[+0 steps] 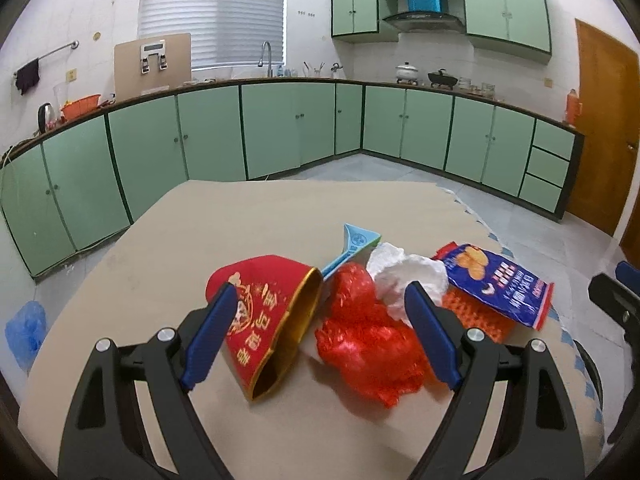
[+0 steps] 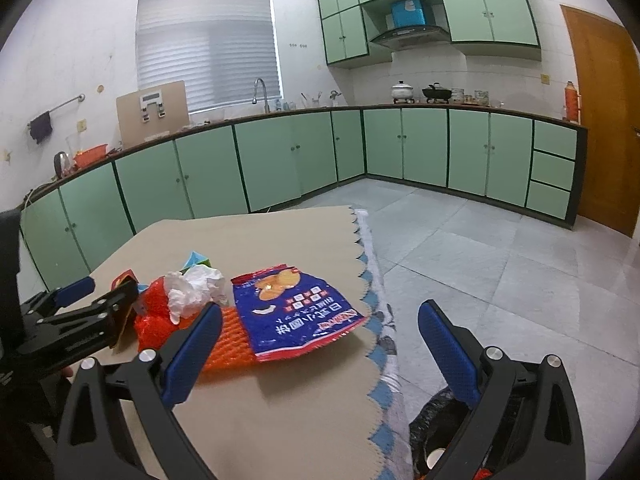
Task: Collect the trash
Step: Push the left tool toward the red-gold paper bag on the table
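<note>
Your left gripper (image 1: pixel 318 306) hangs over the table (image 1: pixel 248 216) with jaws wide apart, nothing between the pads. Below it lies the trash pile: red pouch (image 1: pixel 266 320) at left, mouth open toward you; red plastic (image 1: pixel 368 344) touching its right side; white wad (image 1: pixel 404 276) just behind that; blue carton (image 1: pixel 354 242) at the back. A snack bag (image 1: pixel 496 280) lies at the right, partly over an orange net (image 1: pixel 480 316).

Your right gripper (image 2: pixel 320 318) is also spread open and empty, poised above the table's right edge. The snack bag sits just ahead of its left finger (image 2: pixel 192 354). A black bag (image 2: pixel 434 426) sits on the floor below, beside the table.
</note>
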Motion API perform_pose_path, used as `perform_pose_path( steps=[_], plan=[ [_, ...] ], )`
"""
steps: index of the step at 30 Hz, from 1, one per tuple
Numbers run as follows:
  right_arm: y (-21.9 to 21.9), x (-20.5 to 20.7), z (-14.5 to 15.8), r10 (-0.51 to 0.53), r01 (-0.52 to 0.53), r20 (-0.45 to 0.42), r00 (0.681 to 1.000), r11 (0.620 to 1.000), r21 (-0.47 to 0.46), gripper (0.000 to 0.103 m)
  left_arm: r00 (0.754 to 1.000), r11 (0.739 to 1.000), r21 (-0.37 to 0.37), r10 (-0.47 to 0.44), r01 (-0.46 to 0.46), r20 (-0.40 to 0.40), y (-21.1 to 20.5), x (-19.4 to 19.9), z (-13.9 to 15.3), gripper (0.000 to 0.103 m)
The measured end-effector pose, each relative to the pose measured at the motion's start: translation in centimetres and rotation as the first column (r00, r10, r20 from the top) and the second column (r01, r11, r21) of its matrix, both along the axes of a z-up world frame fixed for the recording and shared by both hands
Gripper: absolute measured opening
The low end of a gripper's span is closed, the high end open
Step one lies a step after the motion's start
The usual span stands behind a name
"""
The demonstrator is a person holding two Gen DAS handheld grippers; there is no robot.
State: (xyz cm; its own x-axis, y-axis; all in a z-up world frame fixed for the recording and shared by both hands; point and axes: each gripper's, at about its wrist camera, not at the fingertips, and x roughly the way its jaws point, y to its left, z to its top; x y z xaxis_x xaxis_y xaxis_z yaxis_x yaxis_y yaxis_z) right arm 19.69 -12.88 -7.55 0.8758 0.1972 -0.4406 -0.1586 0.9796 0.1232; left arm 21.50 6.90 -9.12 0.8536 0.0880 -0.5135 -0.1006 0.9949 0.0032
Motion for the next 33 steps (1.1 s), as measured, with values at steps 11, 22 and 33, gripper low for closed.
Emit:
perform_pose_path(
  steps=[11,22,33],
  plan=[
    [1.0,1.8,-0.6,0.025,-0.025,-0.016,1.0,0.999,-0.02,0.096,0.999,0.999,-0.041,0.035,-0.036,-0.031,1.2,3.6,-0.4,0.072],
    [3.4,2.9,-1.1,0.082,-0.083,-0.031,0.996,0.995,-0.045,0.096,0.999,0.995,-0.092,0.037,-0.04,-0.027,3.2,2.7,-0.9,0.04],
    [4.3,2.7,-1.8,0.103,-0.106,-0.043,0.994,0.993,-0.055,0.096,0.994,0.974,-0.196,0.109,-0.112,-0.028,7.2,-0.3,-1.4,0.037]
  ],
)
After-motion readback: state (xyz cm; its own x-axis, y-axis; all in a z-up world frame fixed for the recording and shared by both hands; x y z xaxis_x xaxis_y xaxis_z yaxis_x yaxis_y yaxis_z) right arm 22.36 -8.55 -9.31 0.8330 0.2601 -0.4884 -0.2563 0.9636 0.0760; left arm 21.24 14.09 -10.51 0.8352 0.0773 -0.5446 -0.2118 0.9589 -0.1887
